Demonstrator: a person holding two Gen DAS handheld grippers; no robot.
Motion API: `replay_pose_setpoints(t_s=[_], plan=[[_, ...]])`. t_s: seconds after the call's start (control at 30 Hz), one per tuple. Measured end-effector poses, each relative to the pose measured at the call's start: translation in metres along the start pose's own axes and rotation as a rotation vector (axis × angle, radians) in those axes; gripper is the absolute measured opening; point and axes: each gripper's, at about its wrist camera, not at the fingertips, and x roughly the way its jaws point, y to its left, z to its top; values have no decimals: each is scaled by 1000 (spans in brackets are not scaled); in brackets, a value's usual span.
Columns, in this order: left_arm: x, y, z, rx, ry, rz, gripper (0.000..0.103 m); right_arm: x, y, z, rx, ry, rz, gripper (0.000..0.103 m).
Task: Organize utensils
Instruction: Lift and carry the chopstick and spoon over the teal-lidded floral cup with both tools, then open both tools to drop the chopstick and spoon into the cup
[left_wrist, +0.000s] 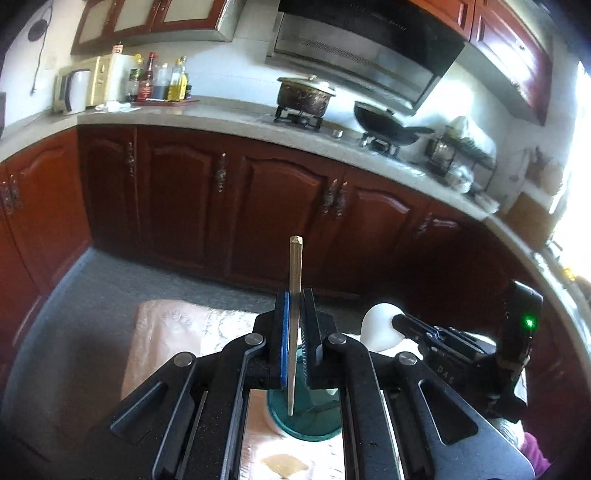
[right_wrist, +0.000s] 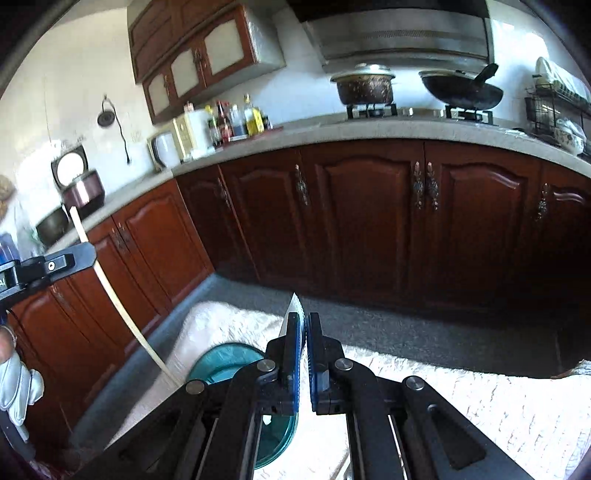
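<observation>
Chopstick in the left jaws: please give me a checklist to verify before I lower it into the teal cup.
1. Left gripper holds the chopstick firmly: ok, jaws shut on it.
2. Chopstick roughly upright: ok.
3. Lower tip over the teal cup opening: ok in the left wrist view.
4. Right gripper, holding the white spoon, away from the cup: ok, off to the side.
5. Free room inside the cup: cannot tell, mostly hidden.
</observation>
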Motion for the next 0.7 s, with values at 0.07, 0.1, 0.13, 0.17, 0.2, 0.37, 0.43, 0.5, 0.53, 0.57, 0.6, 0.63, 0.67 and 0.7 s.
replay_pose_setpoints(t_s=[0.07, 0.1, 0.13, 0.17, 0.2, 0.37, 0.43, 0.5, 0.53, 0.57, 0.6, 0.63, 0.67, 0.7], plan=[[10, 0, -11, 9, 1, 33, 4, 10, 0, -10, -6, 33, 1, 3], [15, 0, -17, 13, 8, 43, 4, 13, 0, -13, -6, 42, 3, 3], [22, 1, -24, 13, 19, 48, 4, 16, 0, -18, -8, 58, 5, 3], [27, 2, -29, 11, 30, 50, 4, 19, 0, -23, -10, 73, 8, 3], [32, 3, -35, 10, 44, 52, 4, 21, 0, -25, -11, 83, 10, 3], [52, 4, -55, 1, 97, 57, 4, 30, -3, -35, -12, 136, 35, 3], [55, 3, -60, 4, 101, 70, 4, 33, -6, -38, 0, 151, 42, 4], [57, 3, -62, -4, 115, 65, 4, 33, -8, -39, 14, 163, 42, 14], [59, 4, -63, -11, 122, 60, 6, 32, -9, -40, 24, 171, 46, 18], [58, 4, -64, -13, 125, 57, 7, 31, -8, -39, 30, 171, 49, 26], [58, 5, -65, -16, 126, 56, 11, 26, -9, -40, 37, 166, 51, 27], [56, 5, -65, -19, 125, 57, 20, 24, -9, -40, 38, 163, 50, 27], [54, 5, -66, -24, 125, 57, 24, 20, -10, -40, 41, 161, 46, 27], [53, 6, -67, -31, 125, 54, 29, 18, -10, -41, 43, 161, 45, 27]])
